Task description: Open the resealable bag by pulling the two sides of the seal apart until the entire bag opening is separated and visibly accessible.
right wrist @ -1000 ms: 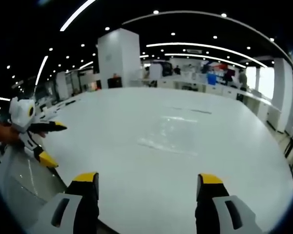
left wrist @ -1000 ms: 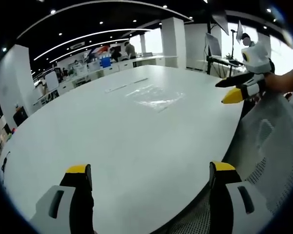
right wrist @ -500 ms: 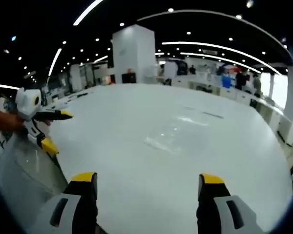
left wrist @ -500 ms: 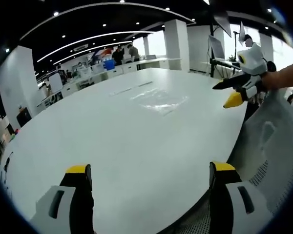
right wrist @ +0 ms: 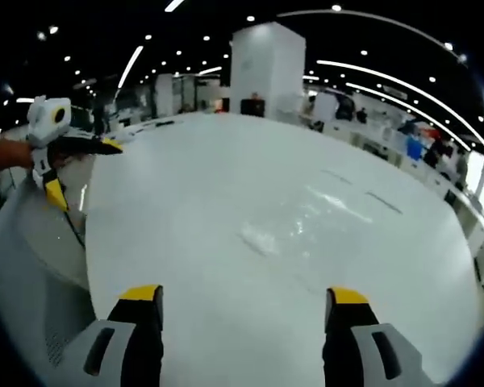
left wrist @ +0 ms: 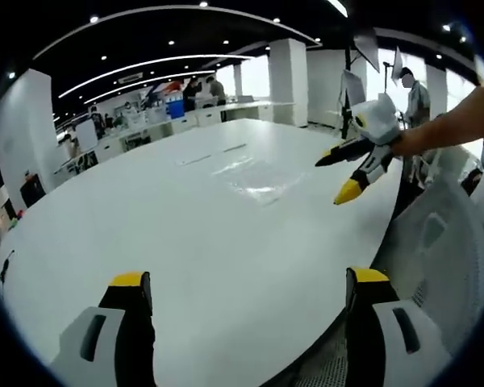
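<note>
Item: one clear resealable bag [left wrist: 254, 173], lying flat on a broad white surface [left wrist: 145, 234], well out toward the middle and away from the near edge; in the right gripper view the same bag [right wrist: 306, 222] reads as a faint glossy patch ahead of the jaws. Contents: none can be made out through the film; whether it is empty cannot be told. The seal appears unopened, though which edge carries it is too faint to say. Left gripper [left wrist: 246, 294]: jaws spread wide, holding nothing, poised over the near edge of the surface, well short of the bag. Right gripper [right wrist: 242, 302]: jaws likewise spread and empty, aimed toward the bag from the other side. In the left gripper view the right gripper [left wrist: 339, 173] shows at the right, carried by a bare forearm, parted and angled down near the bag but apart from it. In the right gripper view the left gripper [right wrist: 77, 169] shows at the left, jaws apart. Placement judged: both tools stand open and converging so each may take one side of the seal; task not yet begun. A white mesh chair back [left wrist: 436, 258] stands beside the surface.
</note>
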